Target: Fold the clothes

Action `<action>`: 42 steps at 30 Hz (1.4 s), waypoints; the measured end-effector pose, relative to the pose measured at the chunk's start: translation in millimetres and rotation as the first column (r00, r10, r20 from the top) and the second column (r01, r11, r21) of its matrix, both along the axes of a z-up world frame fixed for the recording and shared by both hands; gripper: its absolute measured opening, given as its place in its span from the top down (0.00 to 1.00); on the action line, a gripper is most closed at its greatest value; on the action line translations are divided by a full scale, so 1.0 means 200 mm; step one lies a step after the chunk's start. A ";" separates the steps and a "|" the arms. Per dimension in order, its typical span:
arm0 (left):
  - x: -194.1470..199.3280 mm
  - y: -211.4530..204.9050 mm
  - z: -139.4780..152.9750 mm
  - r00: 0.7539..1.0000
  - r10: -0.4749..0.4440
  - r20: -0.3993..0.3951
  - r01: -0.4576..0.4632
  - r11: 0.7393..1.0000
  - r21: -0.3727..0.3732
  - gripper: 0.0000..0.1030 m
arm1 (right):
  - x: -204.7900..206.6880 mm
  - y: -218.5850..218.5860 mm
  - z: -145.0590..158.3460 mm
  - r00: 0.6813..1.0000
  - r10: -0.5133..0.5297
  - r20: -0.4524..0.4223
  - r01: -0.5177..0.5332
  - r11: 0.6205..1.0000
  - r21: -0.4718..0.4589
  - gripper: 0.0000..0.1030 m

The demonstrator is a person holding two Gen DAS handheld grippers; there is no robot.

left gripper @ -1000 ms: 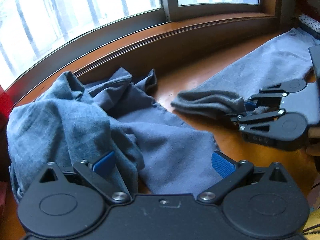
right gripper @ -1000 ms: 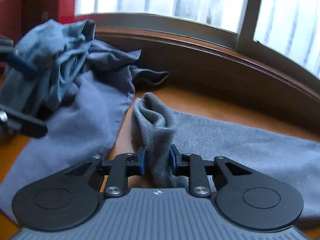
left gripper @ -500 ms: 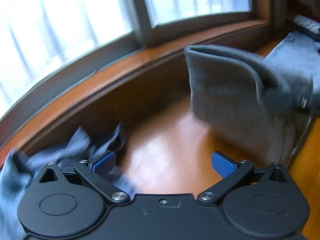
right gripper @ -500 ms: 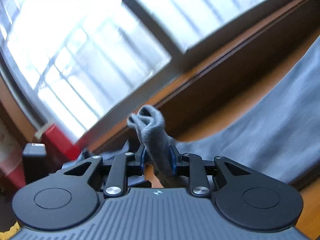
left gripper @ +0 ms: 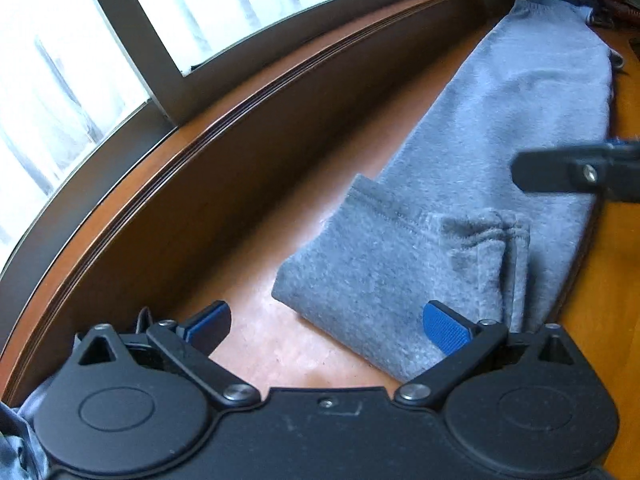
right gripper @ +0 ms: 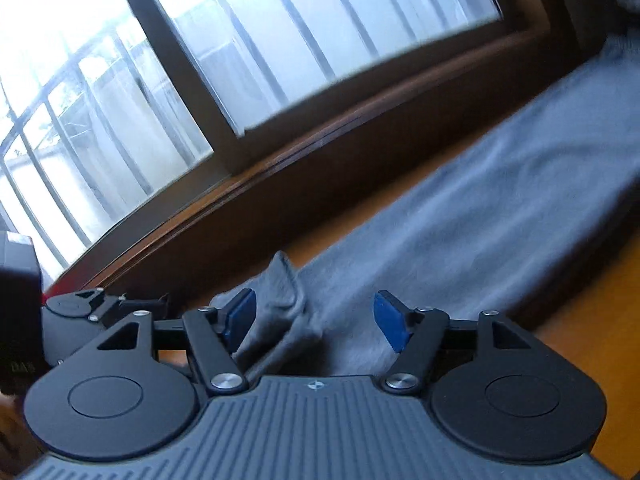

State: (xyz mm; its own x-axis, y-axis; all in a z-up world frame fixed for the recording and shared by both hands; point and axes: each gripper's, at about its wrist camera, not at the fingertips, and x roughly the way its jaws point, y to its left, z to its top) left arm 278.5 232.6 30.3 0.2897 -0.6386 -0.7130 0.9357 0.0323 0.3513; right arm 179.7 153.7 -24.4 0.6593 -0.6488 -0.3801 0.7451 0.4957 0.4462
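Trousers [left gripper: 500, 152] lie along the wooden sill [left gripper: 248, 240], cuff end doubled back over the leg to shorten them. Your right gripper [right gripper: 316, 316] has just been opening, cuff loose between its pads; your left gripper [left gripper: 326, 320] hovers spread, empty.

Grey garment [left gripper: 496, 168], right half of the left wrist view: soft fleecy knit cloth, matt, with a stitched ribbed hem. Floor [left gripper: 256, 272], centre: orange-brown wood, smooth, faintly glossy. Window ledge [left gripper: 224, 128], upper left: dark brown wood, low sheen. Left gripper [left gripper: 326, 326], bottom: matt black plastic, bright metal rivets, blue ribbed pads [left gripper: 446, 328]. Right gripper [right gripper: 316, 316], bottom of its own view: matt black plastic, grooved grey housing, blue pads.
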 end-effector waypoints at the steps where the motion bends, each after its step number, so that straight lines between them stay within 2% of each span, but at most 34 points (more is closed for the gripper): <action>1: 0.00 0.00 -0.01 1.000 0.001 -0.001 -0.001 1.000 0.007 0.00 | 0.01 0.00 0.01 1.000 0.003 -0.019 -0.004 0.999 -0.035 0.33; 4: -0.02 0.00 0.00 1.000 0.006 0.020 -0.007 1.000 0.013 0.00 | 0.11 -0.01 -0.01 0.991 0.022 -0.133 -0.035 0.995 -0.096 0.33; 7: -0.05 0.00 0.02 0.998 -0.004 0.066 0.004 1.000 0.008 0.00 | 0.18 -0.03 -0.10 0.957 0.056 -0.285 -0.081 0.994 -0.074 0.33; 8: -0.07 0.00 0.03 0.997 -0.009 0.077 0.009 1.000 0.001 0.00 | 0.17 -0.04 -0.13 0.959 0.055 -0.277 -0.070 0.997 -0.046 0.32; 10: -0.09 0.00 0.06 0.997 -0.012 0.078 0.014 1.000 -0.018 0.00 | 0.10 -0.05 -0.15 0.979 0.055 -0.197 -0.056 0.998 -0.002 0.32; 13: -0.10 -0.02 0.08 0.999 -0.001 0.051 0.003 0.999 -0.039 0.00 | 0.03 -0.06 -0.11 0.984 0.068 -0.166 -0.067 0.998 0.012 0.31; 17: -0.13 -0.09 0.01 0.998 -0.007 0.055 0.007 1.000 0.003 0.00 | -0.07 -0.05 -0.06 0.984 0.027 -0.174 -0.030 0.999 -0.018 0.23; 19: -0.16 -0.11 -0.04 0.996 -0.024 0.089 0.022 0.999 0.022 0.00 | -0.12 -0.05 -0.06 0.982 -0.019 -0.187 0.016 1.000 -0.015 0.23; 21: -0.19 -0.11 -0.06 0.989 -0.054 0.137 0.053 0.999 0.010 0.00 | -0.20 -0.04 -0.06 0.979 -0.082 -0.185 0.083 0.997 0.000 0.23; 23: -0.22 -0.09 -0.07 0.978 -0.086 0.188 0.087 0.996 0.002 0.00 | -0.30 -0.03 -0.05 0.970 -0.148 -0.192 0.153 0.988 0.009 0.23; 25: -0.23 -0.09 -0.08 0.976 -0.078 0.205 0.080 0.997 -0.001 0.00 | -0.39 -0.02 -0.03 0.952 -0.206 -0.225 0.211 0.978 -0.004 0.23; 28: -0.25 -0.09 -0.08 0.974 -0.052 0.220 0.054 0.999 -0.001 0.00 | -0.52 -0.08 0.00 0.911 -0.252 -0.327 0.245 0.967 -0.066 0.22; 31: -0.27 -0.12 -0.07 0.975 -0.035 0.218 0.029 0.999 0.028 0.00 | -0.69 -0.25 0.03 0.878 -0.287 -0.384 0.262 0.958 -0.118 0.20; 34: -0.29 -0.16 -0.07 0.972 -0.027 0.234 0.014 0.998 0.057 0.00 | -0.82 -0.57 0.04 0.834 -0.310 -0.456 0.284 0.950 -0.127 0.20; 37: -0.32 -0.19 -0.07 0.968 0.018 0.252 -0.041 0.995 0.088 0.00 | -0.95 -0.93 0.01 0.800 -0.324 -0.505 0.292 0.945 -0.145 0.20; 39: -0.33 -0.23 -0.06 0.965 0.071 0.254 -0.105 0.987 0.123 0.00 | -1.05 -1.18 -0.02 0.798 -0.318 -0.512 0.296 0.947 -0.127 0.20; 42: -0.36 -0.30 -0.04 0.953 0.154 0.259 -0.205 0.962 0.181 0.00 | -1.18 -1.54 -0.08 0.804 -0.280 -0.525 0.314 0.949 -0.025 0.21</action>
State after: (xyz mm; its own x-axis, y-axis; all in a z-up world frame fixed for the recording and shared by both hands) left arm 206.5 172.4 21.7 0.5649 -0.4090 -0.7167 0.8077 0.0962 0.5818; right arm -56.4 -154.1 -40.6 0.1342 -0.7454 -0.6530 0.9800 0.1976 -0.0242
